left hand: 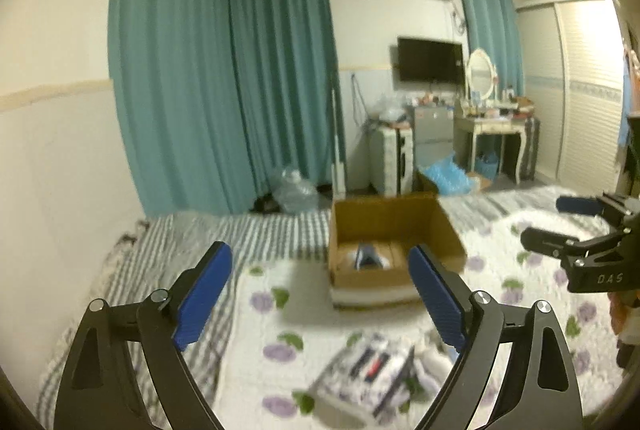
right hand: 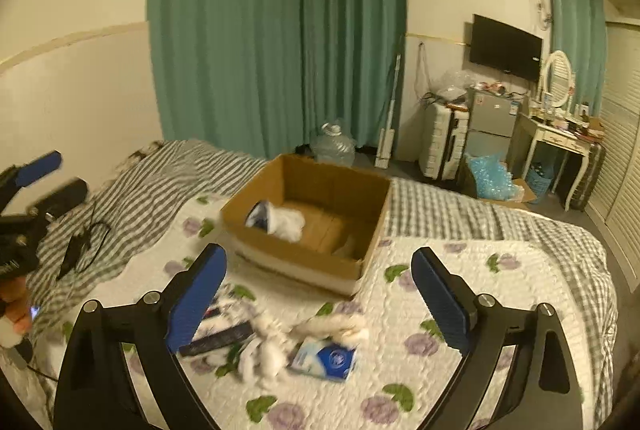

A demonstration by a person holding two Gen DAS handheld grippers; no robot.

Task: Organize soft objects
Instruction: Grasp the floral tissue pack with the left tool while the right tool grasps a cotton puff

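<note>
The cardboard box (right hand: 308,218) stands on the bed (right hand: 500,270), on the white quilt with purple flowers, and it is open at the top. Inside it lies one soft white and blue item (right hand: 276,220), near the left wall of the box. So I judge that the task has started but is far from finished: one thing is in the box, and several are still outside.

The things left lie on the quilt in front of the box, near the camera. There is a white fluffy bundle (right hand: 334,326), other white soft pieces (right hand: 266,352), a blue and white packet (right hand: 326,358) and some dark flat items (right hand: 218,340). The picture is blurred, so I cannot say exactly what each one is.

The left gripper (left hand: 320,294) is spread wide and holds nothing; it points toward the box. The right gripper (right hand: 320,304) is also spread wide and empty, and it hangs above the loose things. Probably the next step is to pick one of these soft pieces and put it in the box.
</note>
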